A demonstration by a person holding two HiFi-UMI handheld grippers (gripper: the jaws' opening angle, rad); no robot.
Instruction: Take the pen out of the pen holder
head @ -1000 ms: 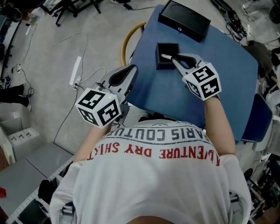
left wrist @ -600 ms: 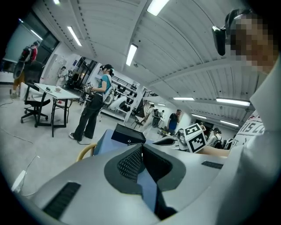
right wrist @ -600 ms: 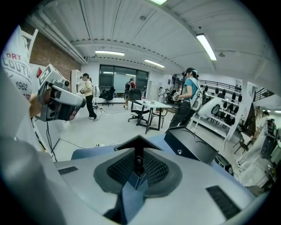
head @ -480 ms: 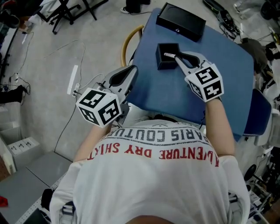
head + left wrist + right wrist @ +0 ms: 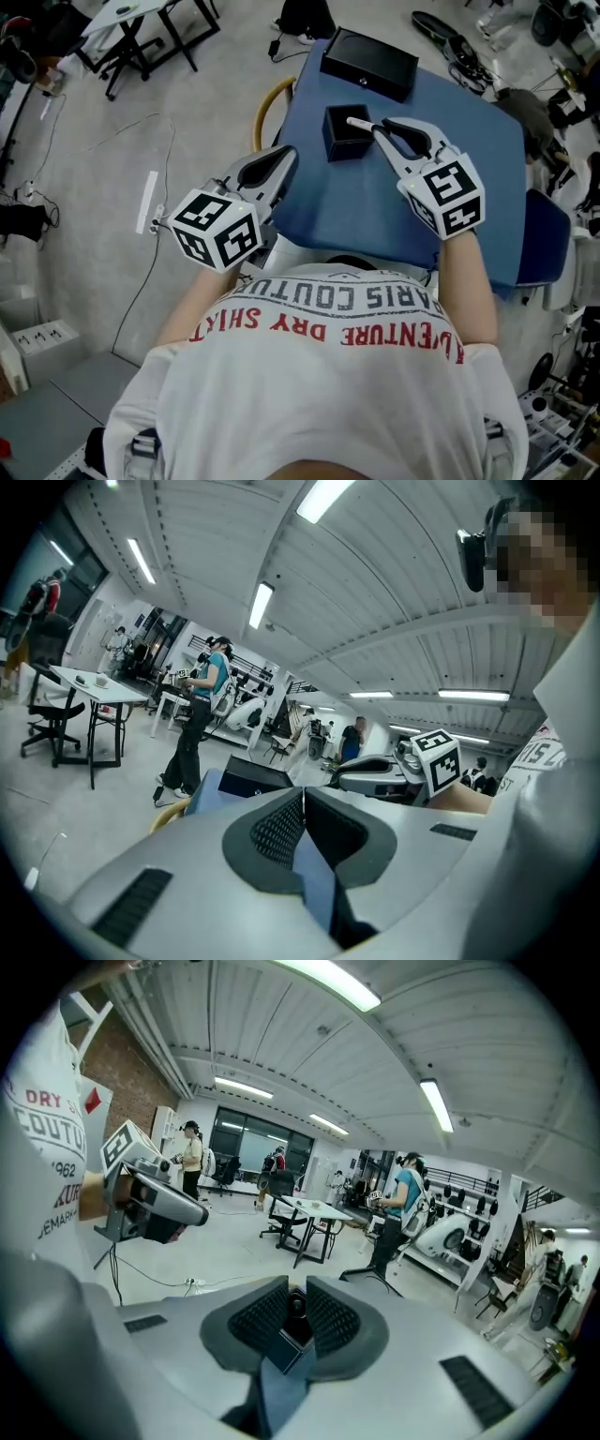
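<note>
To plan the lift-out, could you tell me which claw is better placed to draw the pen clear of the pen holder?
Right: the right claw is shut on the pen at the pen holder; the left claw, shut and empty, hangs by the blue table's left edge.

A lab hall: ceiling strip lights (image 5: 436,1103), work tables (image 5: 314,1208), cables (image 5: 161,1277) across the floor.

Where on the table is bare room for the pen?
Bare: the wide right side of the table, beyond the pen holder and black case; also the near strip between pen holder and person. Crowded: the far left corner, where the right tool holds the pen, and the left edge by the left tool.
</note>
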